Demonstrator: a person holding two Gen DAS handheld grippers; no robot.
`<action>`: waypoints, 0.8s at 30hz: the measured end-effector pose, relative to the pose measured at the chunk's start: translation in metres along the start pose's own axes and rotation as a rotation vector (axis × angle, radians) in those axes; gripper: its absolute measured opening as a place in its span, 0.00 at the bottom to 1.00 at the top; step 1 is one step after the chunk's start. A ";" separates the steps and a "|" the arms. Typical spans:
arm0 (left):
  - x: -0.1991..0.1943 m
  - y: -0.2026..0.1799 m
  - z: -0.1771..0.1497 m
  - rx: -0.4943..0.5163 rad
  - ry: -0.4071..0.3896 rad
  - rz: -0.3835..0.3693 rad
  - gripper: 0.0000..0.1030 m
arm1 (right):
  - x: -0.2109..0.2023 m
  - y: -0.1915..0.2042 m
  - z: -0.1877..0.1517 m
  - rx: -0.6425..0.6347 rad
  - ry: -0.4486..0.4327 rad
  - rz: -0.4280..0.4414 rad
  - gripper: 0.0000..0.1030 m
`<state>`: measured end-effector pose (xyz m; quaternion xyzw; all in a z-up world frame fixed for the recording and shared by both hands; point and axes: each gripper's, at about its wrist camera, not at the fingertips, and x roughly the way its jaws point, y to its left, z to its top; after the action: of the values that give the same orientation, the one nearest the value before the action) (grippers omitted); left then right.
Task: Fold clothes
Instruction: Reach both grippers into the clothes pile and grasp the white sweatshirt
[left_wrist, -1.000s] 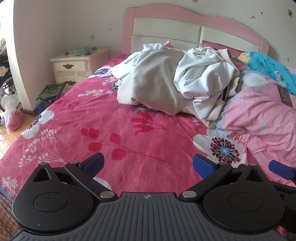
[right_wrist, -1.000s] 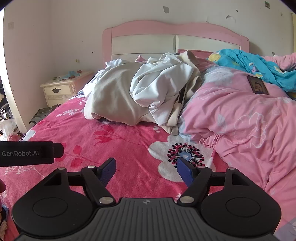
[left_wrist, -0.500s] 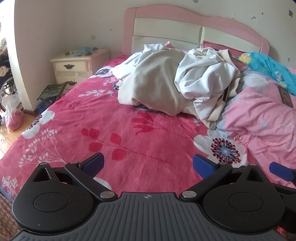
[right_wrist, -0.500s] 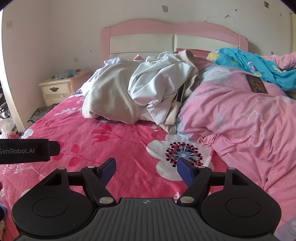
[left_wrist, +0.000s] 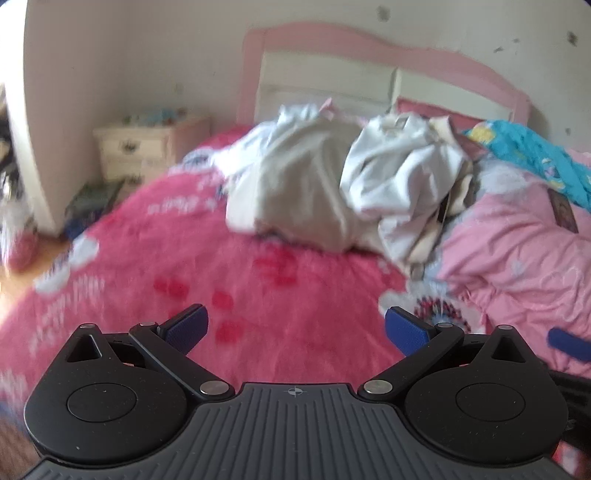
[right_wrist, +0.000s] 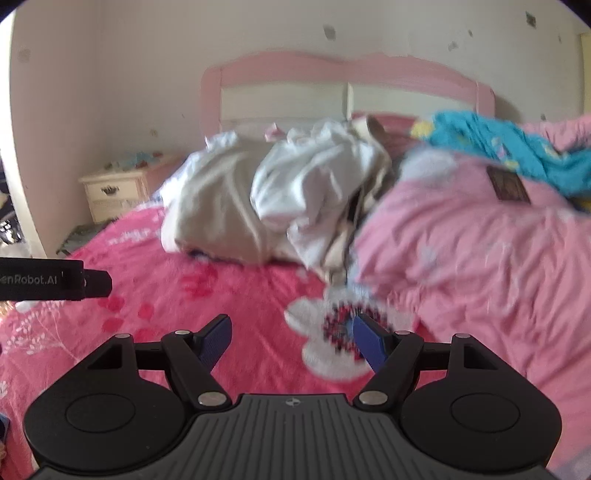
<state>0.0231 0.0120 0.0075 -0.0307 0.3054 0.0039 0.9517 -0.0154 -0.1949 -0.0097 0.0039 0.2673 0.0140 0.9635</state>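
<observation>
Clothes (left_wrist: 332, 192) lie heaped — white and beige — near the pink headboard (left_wrist: 369, 48) on the floral bedspread (left_wrist: 184, 258); left claw (left_wrist: 295, 328) and right claw (right_wrist: 291, 339) hover spread wide, empty.

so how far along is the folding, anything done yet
Nothing looks folded: the clothes pile sits crumpled near the headboard. Nothing in hand either; the left gripper and right gripper are both open and empty above the red bedspread. Every garment remains to be picked and folded.
</observation>
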 end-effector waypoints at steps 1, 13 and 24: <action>0.003 -0.001 0.007 0.016 -0.021 0.007 1.00 | 0.002 -0.003 0.006 -0.016 -0.017 0.009 0.74; 0.105 -0.039 0.100 0.111 -0.218 -0.034 1.00 | 0.123 -0.056 0.094 -0.058 -0.104 0.056 0.74; 0.236 -0.072 0.114 0.203 -0.244 -0.067 0.83 | 0.250 -0.113 0.157 0.036 -0.127 0.075 0.72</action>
<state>0.2829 -0.0555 -0.0329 0.0561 0.1854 -0.0548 0.9795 0.2829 -0.3009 -0.0054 0.0320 0.2055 0.0451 0.9771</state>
